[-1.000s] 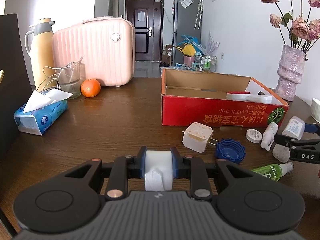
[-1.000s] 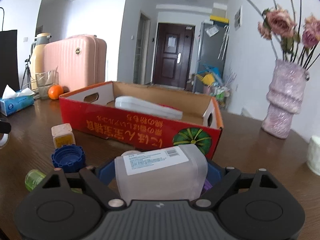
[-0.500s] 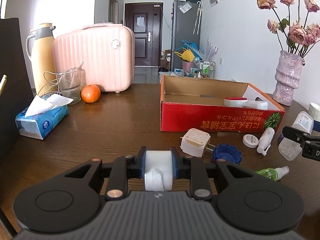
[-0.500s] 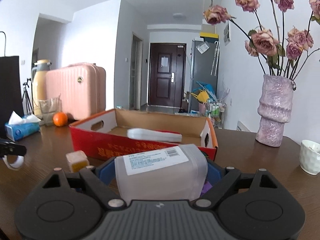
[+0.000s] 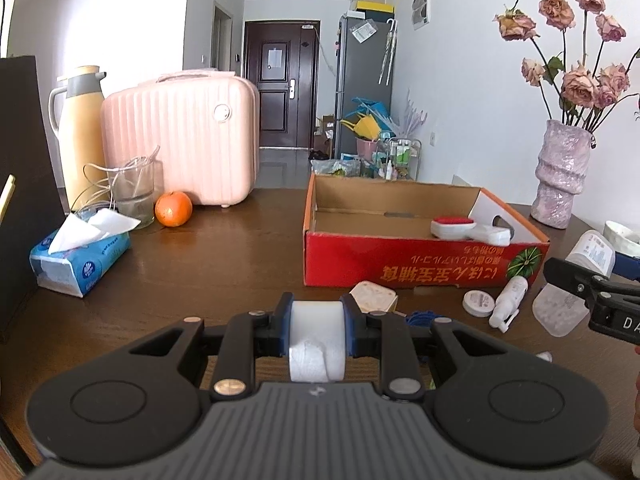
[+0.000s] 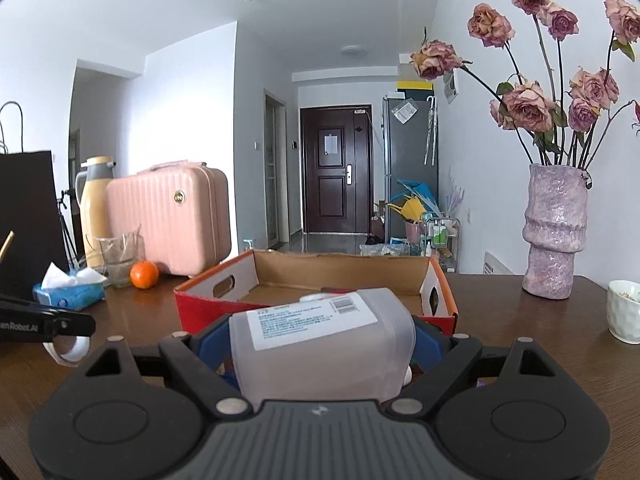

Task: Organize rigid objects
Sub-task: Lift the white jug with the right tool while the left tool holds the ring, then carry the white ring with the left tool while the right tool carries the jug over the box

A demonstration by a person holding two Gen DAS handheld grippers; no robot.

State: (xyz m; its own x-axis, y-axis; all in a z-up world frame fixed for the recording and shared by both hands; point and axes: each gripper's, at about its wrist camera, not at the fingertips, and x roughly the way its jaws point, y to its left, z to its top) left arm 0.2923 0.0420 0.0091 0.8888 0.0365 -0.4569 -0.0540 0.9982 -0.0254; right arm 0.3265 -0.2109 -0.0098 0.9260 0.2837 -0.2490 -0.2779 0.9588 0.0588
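Note:
My left gripper [image 5: 316, 320] is shut on a white tape roll [image 5: 316, 336], held above the table in front of the red cardboard box [image 5: 420, 258]. My right gripper [image 6: 320, 328] is shut on a translucent labelled bottle [image 6: 320, 344], raised just before the box [image 6: 200, 304]. The bottle also shows in the left wrist view [image 5: 576, 280], right of the box. A white and red device [image 5: 468, 230] lies inside the box. On the table before the box lie a beige plug block [image 5: 374, 296], a small white lid [image 5: 478, 303] and a white spray bottle [image 5: 508, 300].
A pink suitcase [image 5: 180, 140], a yellow thermos [image 5: 78, 132], a glass [image 5: 134, 188], an orange [image 5: 173, 208] and a tissue pack [image 5: 80, 256] stand at the left. A purple vase [image 6: 554, 232] with dried roses and a white cup [image 6: 624, 316] stand at the right.
Both grippers have risen with their loads. The right gripper has lifted the bottle from table level to above the box's front wall. The items before the box now sit lower in both views.

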